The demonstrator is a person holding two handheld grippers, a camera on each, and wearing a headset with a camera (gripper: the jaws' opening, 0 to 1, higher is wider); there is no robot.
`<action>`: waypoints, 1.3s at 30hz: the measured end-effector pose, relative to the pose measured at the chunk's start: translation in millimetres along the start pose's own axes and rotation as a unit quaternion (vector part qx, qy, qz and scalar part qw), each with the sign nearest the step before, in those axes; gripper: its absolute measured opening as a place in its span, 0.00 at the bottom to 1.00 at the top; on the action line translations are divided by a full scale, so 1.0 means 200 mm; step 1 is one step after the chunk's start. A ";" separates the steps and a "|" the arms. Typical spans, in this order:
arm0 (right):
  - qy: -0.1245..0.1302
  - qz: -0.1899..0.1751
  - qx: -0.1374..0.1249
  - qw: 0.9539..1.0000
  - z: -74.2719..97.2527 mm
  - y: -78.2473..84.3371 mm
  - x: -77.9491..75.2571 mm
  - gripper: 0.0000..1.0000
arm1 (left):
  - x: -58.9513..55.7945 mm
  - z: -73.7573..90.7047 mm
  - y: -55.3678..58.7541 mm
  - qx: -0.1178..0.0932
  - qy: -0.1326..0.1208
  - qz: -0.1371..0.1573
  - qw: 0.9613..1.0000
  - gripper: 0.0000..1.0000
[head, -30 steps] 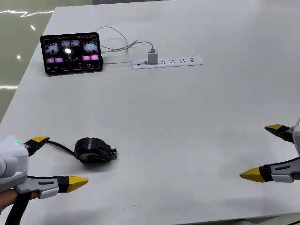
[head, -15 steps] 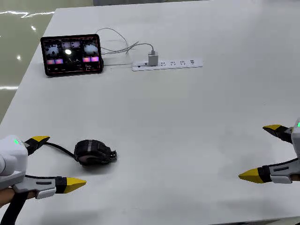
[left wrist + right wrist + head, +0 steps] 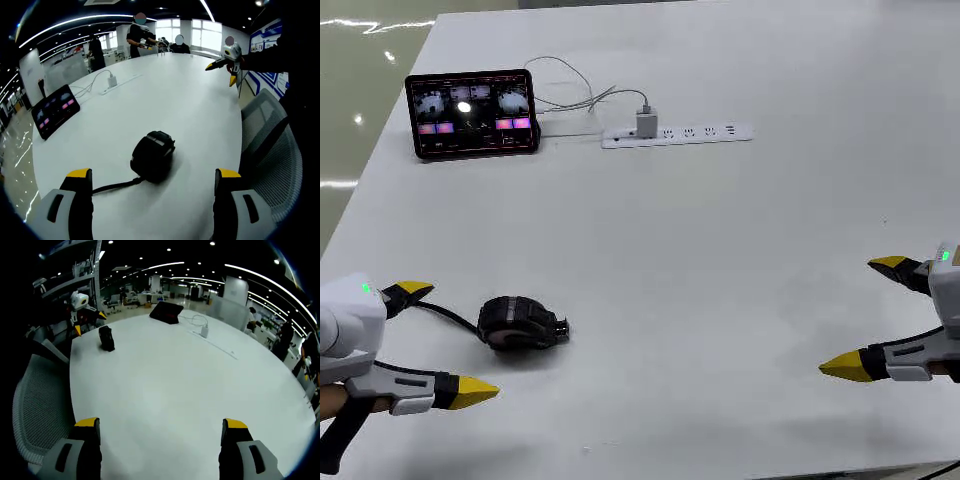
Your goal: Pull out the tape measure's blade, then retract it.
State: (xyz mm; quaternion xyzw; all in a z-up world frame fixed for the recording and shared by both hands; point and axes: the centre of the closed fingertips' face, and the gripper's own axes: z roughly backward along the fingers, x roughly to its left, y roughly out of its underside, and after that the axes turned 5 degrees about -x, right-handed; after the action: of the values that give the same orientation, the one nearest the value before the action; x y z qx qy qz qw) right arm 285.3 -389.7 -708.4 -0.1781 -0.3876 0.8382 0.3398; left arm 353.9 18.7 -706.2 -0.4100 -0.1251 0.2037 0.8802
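Down at the near edge of the white counter (image 3: 720,250), the left tongs (image 3: 450,340) sit with jaws spread wide, gripping nothing. Just ahead of them lies the black tape measure (image 3: 520,321), flat on the counter. In the left gripper view it sits between the two yellow tips and a little ahead of them, touching neither. Its black cord (image 3: 448,314) trails back toward the upper jaw tip. Over on the other side, well apart from the tape measure, the right tongs (image 3: 860,316) are also wide apart and empty, above bare counter. Further back, a white power strip (image 3: 677,133) lies across the counter with a white charger (image 3: 646,124) plugged into it. Thin cables (image 3: 570,95) loop from it toward the lit tablet (image 3: 473,113), propped up at the far left.
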 end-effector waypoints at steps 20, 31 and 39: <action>-0.013 0.014 -0.014 1.000 -0.06 -0.09 0.02 0.99 | 0.01 -0.08 -0.08 0.028 0.054 -0.053 0.997 0.99; -0.046 0.004 -0.026 0.999 -0.11 -0.18 0.09 0.99 | 0.02 -0.13 -0.07 0.061 0.072 -0.111 0.989 0.99; -0.056 0.022 -0.032 0.998 -0.18 -0.23 0.11 0.99 | 0.00 -0.17 -0.10 0.069 0.097 -0.116 0.986 0.98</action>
State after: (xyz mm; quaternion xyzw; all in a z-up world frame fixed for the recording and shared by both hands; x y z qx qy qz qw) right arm 309.1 -332.9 -695.8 -0.1498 -0.4284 0.8415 0.2931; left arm 372.2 -16.2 -711.9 -0.3488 -0.0711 0.0676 0.9321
